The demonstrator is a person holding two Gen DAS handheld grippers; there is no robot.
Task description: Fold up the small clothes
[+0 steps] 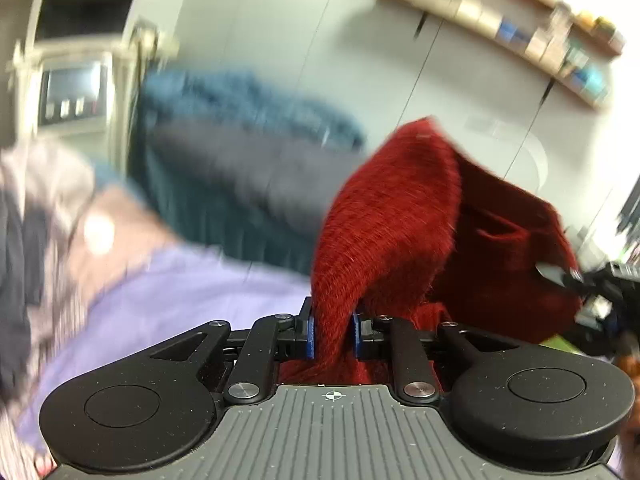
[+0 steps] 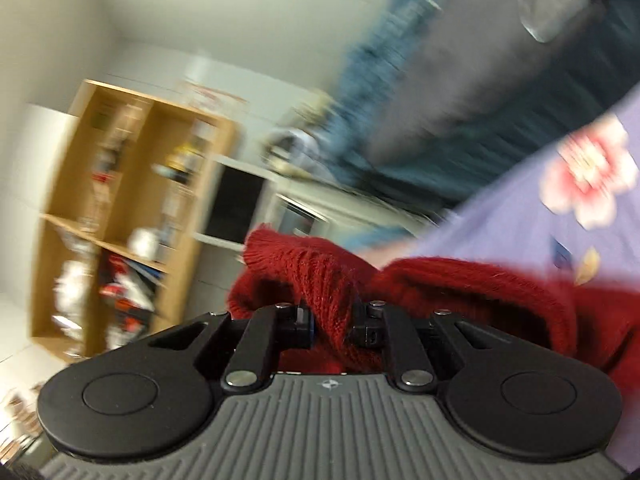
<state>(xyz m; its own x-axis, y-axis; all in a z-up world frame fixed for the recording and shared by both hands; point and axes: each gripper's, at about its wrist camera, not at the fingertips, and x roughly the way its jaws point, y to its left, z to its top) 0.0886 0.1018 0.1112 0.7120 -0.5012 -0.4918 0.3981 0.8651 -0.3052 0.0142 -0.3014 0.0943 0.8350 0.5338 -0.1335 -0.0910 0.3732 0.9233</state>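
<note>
We've got both claws, left claw [image 1: 333, 330] and right claw [image 2: 333, 326], clamped tight on the red knit garment [image 1: 396, 216], lifted above the purple sheet [image 1: 168, 292], probably to spread it for folding.

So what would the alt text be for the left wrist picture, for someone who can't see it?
The left claw is shut on a red knitted garment, which rises in folds above a lilac bedsheet. Behind, blurred by motion, hang blue-grey clothes before white cupboard doors, under a wooden shelf.
</note>
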